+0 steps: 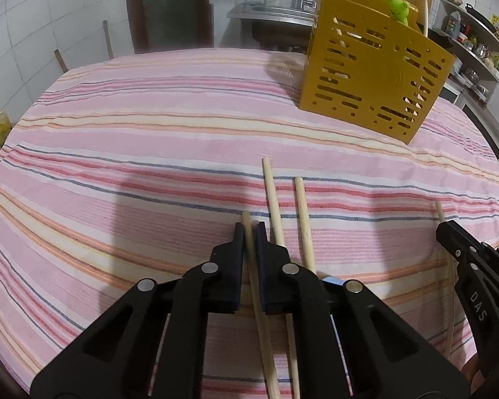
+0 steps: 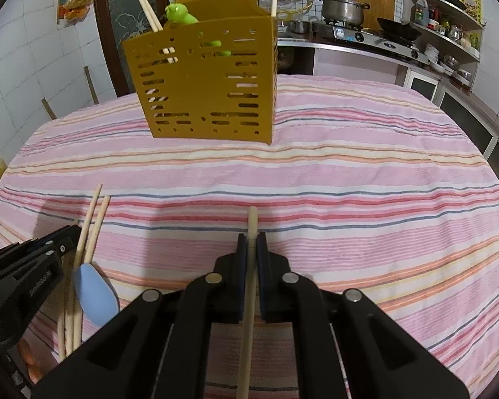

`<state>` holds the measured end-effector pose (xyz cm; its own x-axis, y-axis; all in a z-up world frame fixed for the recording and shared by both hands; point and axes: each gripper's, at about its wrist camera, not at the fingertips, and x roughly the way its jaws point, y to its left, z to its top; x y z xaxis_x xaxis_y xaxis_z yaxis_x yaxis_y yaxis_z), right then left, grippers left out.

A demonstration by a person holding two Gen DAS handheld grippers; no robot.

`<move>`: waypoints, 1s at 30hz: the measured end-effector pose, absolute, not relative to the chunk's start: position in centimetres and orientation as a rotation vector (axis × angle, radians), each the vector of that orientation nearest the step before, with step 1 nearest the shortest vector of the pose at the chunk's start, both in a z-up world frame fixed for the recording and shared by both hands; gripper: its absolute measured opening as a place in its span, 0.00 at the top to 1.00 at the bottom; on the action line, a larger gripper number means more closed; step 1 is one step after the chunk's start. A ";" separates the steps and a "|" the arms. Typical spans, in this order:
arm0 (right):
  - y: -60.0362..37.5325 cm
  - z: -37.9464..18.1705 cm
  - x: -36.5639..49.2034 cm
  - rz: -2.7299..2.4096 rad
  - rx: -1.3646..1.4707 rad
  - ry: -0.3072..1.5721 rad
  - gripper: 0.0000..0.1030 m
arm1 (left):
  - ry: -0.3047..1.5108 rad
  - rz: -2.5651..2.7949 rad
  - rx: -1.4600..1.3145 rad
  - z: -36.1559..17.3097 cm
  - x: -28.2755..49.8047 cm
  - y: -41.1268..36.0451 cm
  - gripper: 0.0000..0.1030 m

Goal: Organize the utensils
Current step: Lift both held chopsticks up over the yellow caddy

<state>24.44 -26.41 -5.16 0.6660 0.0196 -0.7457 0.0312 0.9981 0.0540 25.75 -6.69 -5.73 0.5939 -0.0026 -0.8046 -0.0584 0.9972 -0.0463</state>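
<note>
A mustard-yellow slotted utensil holder [image 1: 372, 73] stands on the striped tablecloth, holding chopsticks and a green utensil [image 2: 181, 15]; it also shows in the right wrist view [image 2: 206, 83]. My left gripper [image 1: 249, 229] is shut on a wooden chopstick [image 1: 256, 286]. Two more chopsticks [image 1: 289, 219] lie on the cloth just right of it. My right gripper [image 2: 252, 241] is shut on another chopstick [image 2: 249, 299]. In the right wrist view the left gripper [image 2: 66, 236] is at the lower left beside two loose chopsticks [image 2: 91, 226] and a light-blue spoon [image 2: 94, 294].
The table is covered by a pink striped cloth [image 1: 149, 153]. Behind it are a kitchen counter with a pot [image 2: 342, 8], a stove and shelves [image 2: 449, 30] at the right, and a tiled wall and dark door [image 1: 169, 6] at the left.
</note>
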 end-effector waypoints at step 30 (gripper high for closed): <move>-29.9 3.8 21.6 -0.053 0.141 0.513 0.94 | 0.547 -0.055 -0.028 5.7 23.0 -5.1 0.96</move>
<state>21.57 -29.92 3.82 0.8703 -0.0155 -0.4924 0.0859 0.9890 0.1207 22.99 -5.09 5.73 0.8524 -0.0599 -0.5194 0.0449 0.9981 -0.0414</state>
